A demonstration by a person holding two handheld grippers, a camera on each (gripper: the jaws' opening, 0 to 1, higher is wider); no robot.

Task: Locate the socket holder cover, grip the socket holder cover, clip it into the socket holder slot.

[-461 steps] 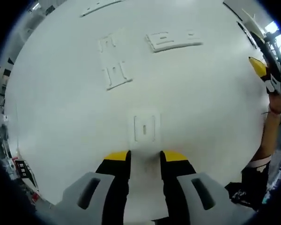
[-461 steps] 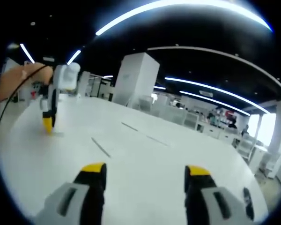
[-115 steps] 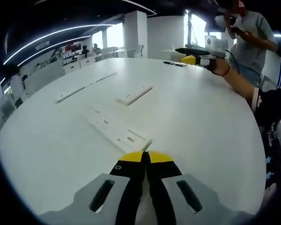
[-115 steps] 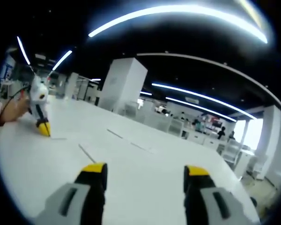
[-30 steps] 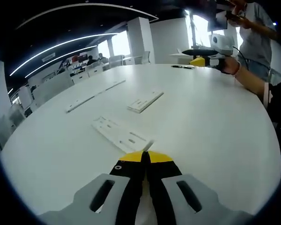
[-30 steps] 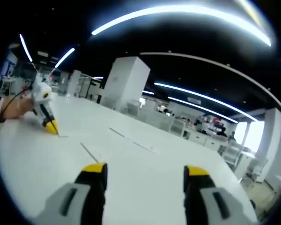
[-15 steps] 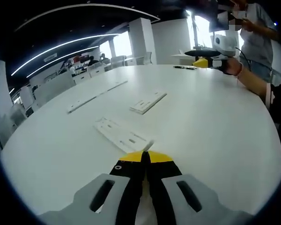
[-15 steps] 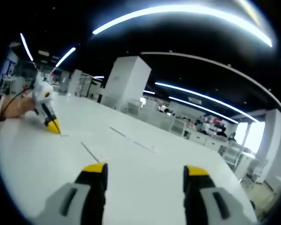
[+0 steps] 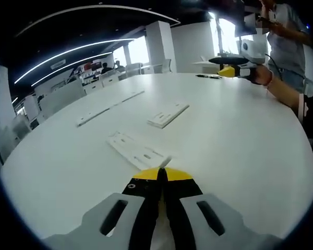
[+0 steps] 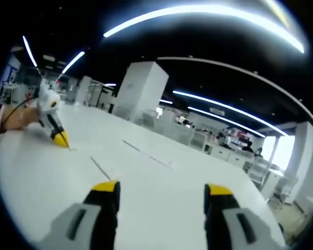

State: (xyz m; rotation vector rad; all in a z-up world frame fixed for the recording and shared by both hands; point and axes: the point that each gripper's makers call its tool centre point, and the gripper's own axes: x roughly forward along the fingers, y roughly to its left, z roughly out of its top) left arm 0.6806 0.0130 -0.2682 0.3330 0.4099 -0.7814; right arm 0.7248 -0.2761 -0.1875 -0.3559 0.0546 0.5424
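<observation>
In the left gripper view my left gripper (image 9: 162,174) is shut on a thin white socket holder cover (image 9: 166,160). Only the cover's tip pokes out past the yellow fingertips. That tip sits at the near end of the flat white socket holder (image 9: 137,150), which lies on the white table (image 9: 235,140). I cannot tell whether cover and holder touch. My right gripper (image 10: 159,190) is open above the table with nothing between its fingers. In the right gripper view the left gripper (image 10: 59,138) shows far left, tip down at the tabletop.
A second white slotted plate (image 9: 168,113) and a long thin strip (image 9: 109,107) lie further out on the table. The right gripper (image 9: 227,71) hovers at the far right edge, held by a person's hand. Another person (image 9: 289,36) stands behind it. Thin strips (image 10: 100,169) lie ahead of my right gripper.
The left gripper view has shifted slightly, so the holder and plates sit a little further right and lower. The left gripper stays shut on the cover, and the right gripper stays open.
</observation>
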